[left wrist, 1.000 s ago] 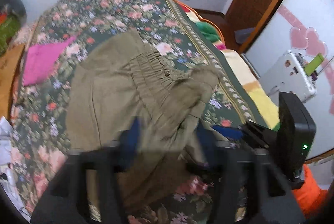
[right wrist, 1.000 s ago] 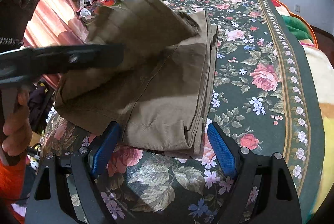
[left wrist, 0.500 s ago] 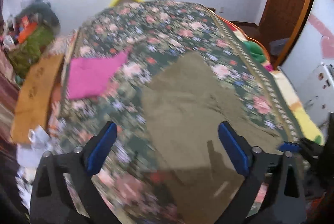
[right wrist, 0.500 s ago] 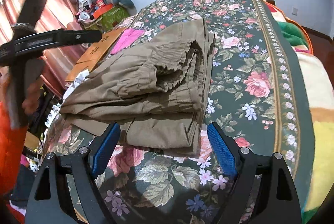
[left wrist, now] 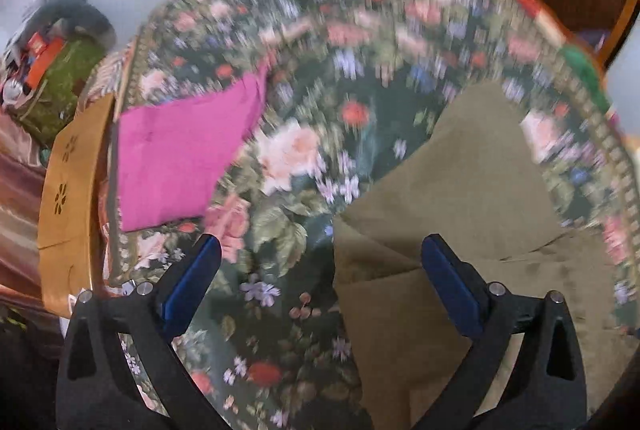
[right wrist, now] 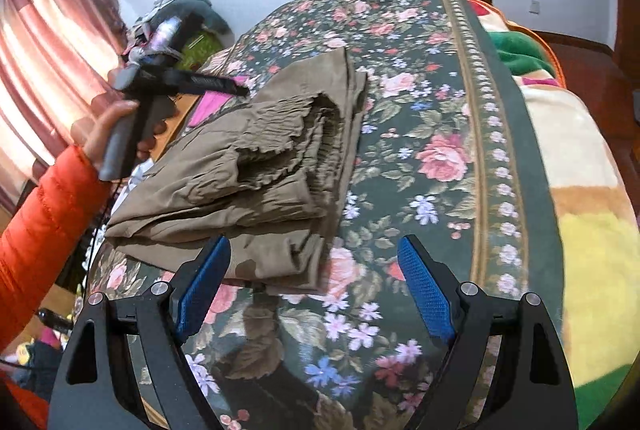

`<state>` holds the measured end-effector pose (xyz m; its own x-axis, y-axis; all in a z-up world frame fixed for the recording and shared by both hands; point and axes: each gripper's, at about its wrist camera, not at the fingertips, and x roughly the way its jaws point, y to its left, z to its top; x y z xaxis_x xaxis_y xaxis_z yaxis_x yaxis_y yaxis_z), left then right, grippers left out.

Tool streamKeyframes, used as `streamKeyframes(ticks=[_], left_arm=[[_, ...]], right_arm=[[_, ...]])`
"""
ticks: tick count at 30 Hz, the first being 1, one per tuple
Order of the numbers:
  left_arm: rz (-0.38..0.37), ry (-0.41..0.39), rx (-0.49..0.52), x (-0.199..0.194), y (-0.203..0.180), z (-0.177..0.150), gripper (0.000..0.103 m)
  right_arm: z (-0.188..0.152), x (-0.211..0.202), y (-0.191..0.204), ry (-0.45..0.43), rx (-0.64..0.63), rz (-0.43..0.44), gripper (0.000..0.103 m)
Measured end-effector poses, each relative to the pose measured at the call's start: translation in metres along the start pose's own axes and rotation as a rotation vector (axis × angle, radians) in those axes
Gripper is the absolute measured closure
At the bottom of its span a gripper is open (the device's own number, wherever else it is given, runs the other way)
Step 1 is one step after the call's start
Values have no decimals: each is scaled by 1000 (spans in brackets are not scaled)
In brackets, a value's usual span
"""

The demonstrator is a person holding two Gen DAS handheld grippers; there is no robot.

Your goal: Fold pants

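Observation:
Olive-brown pants lie folded in a thick stack on the floral bedspread, the gathered waistband on top. In the left wrist view the same pants fill the lower right. My left gripper stands open above the bedspread at the pants' left edge, nothing between its blue pads. In the right wrist view that gripper shows as a black tool in a hand with an orange sleeve, above the far left side of the stack. My right gripper is open over the stack's near corner, holding nothing.
A folded magenta cloth lies on the bed to the left of the pants. A wooden board runs along the bed's left edge, with clutter beyond. Pink curtains hang at left. A striped blanket borders the right side.
The left gripper let go of the pants' top fold, opened wide and swung left and down. The fold now rests on the stack. The right gripper stayed open, barely shifting.

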<state>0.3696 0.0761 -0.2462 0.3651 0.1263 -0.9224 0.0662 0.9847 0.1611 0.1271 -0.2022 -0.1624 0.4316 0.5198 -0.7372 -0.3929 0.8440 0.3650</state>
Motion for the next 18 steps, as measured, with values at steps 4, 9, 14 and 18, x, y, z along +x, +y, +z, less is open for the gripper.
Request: streamKeyframes(ticks=[4, 9, 14, 18], left_arm=[[72, 29, 34, 24, -11, -14, 2], [122, 2, 48, 10, -11, -40, 1], [116, 9, 50, -12, 1, -72, 1], [88, 0, 29, -36, 9, -106, 1]], right_arm=[[0, -4, -3, -7, 6, -16, 20], [0, -7, -4, -7, -4, -24, 20], [-2, -16, 1, -31, -12, -19, 20], [-3, -24, 7, -51, -23, -12, 20]])
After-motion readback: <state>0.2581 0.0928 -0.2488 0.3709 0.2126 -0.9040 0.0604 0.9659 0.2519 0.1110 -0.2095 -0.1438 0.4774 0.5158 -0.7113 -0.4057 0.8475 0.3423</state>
